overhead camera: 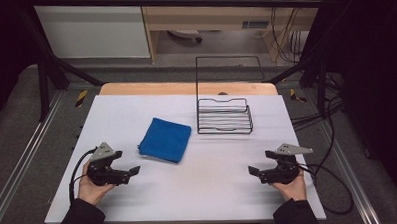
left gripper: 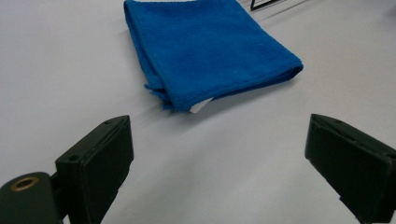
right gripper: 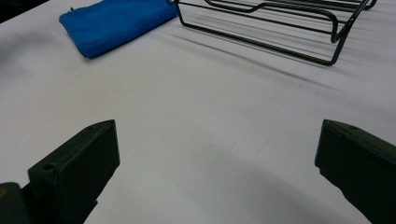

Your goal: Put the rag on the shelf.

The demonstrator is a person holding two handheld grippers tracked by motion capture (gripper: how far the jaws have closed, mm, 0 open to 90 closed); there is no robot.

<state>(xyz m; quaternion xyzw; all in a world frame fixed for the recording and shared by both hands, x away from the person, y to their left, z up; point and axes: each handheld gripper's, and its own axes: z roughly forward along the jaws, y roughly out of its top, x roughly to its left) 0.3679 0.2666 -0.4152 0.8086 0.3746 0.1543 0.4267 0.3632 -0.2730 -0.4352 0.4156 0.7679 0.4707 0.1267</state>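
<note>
A folded blue cloth [overhead camera: 165, 139] lies on the white table top [overhead camera: 208, 161], left of centre. In the left gripper view the blue cloth [left gripper: 210, 51] sits just ahead of the jaws, a white tag poking from its near fold. My left gripper [overhead camera: 133, 173] rests near the table's front left, held by a hand, open and empty [left gripper: 219, 168]. At the front right, my right gripper [overhead camera: 252, 172] is held low over the table, open with nothing between its jaws [right gripper: 217, 172]. The right gripper view has the blue cloth [right gripper: 116, 23] at far left.
A black wire rack [overhead camera: 224, 115] with a tall wire back frame stands behind centre right; the wire rack [right gripper: 275, 23] lies ahead of the right gripper. Cables [overhead camera: 334, 187] trail off the table's right side. A wooden board edge [overhead camera: 185, 88] runs along the back.
</note>
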